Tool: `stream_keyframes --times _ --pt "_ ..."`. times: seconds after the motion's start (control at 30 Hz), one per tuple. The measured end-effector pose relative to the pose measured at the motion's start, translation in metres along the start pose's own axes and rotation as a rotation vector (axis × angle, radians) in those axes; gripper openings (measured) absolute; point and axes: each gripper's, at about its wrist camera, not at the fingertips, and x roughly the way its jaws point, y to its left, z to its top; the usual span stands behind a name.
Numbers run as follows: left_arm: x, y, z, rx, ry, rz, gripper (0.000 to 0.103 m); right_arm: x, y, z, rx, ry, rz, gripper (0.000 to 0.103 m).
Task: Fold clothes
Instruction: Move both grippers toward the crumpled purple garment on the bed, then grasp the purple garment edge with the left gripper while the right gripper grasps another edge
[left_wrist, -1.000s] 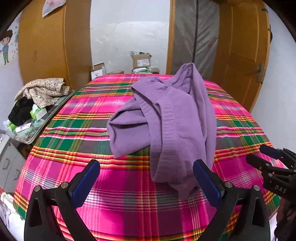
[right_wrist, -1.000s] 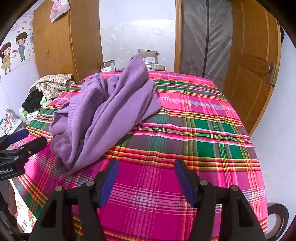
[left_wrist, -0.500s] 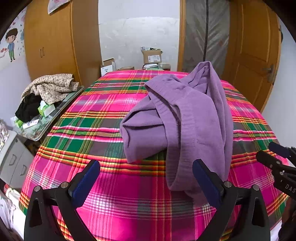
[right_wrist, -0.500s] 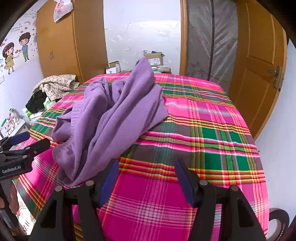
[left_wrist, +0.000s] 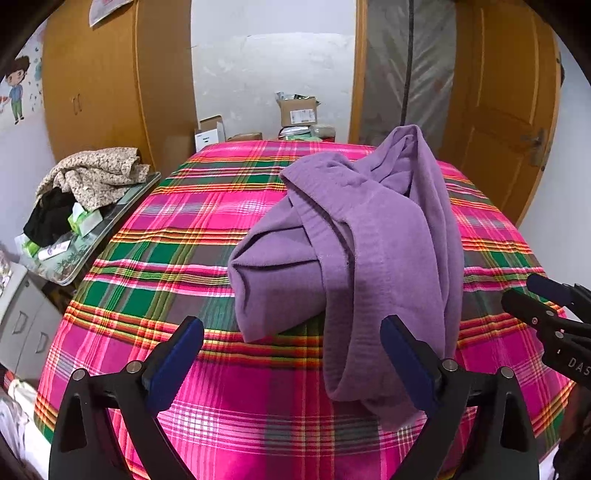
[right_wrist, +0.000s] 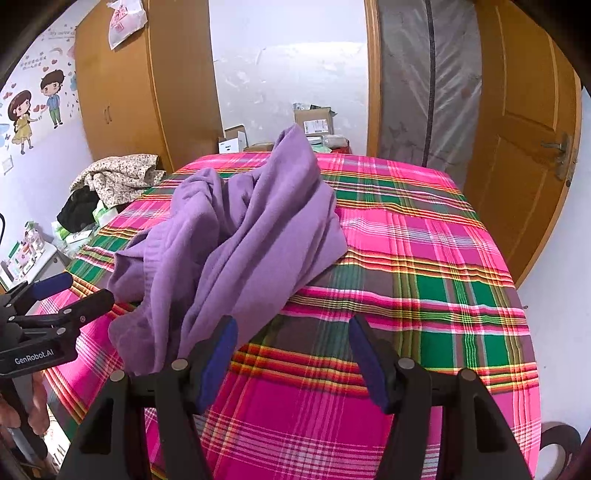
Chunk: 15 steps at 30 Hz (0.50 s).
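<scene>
While it lies crumpled: purple garment (left_wrist: 369, 236) on the plaid bed (left_wrist: 177, 258).
Left hand-held gripper (left_wrist: 291, 343): agape, empty.
Right hand-held gripper (right_wrist: 291, 339): agape, empty.

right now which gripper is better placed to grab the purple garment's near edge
Left. The left gripper is open with the purple garment hem hanging by its right finger; the right gripper mostly faces bare plaid bedspread.

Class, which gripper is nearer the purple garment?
Left. The left gripper reaches the purple garment's near hem; the right gripper sits to its right, over bare bedspread.
</scene>
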Motion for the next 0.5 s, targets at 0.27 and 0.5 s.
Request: stream_keyframes --times 0.27,0.5 --pt "-0.002 -0.0009 0.0014 -0.003 -0.001 -0.001 0.097 0.0002 0.0016 0.0006 -0.003 0.003 0.005 0.063" --pt "0.0022 0.0003 0.0051 -0.008 0.004 0.0 0.097 0.0037 0.0005 0.0049 0.004 0.008 0.004 0.063"
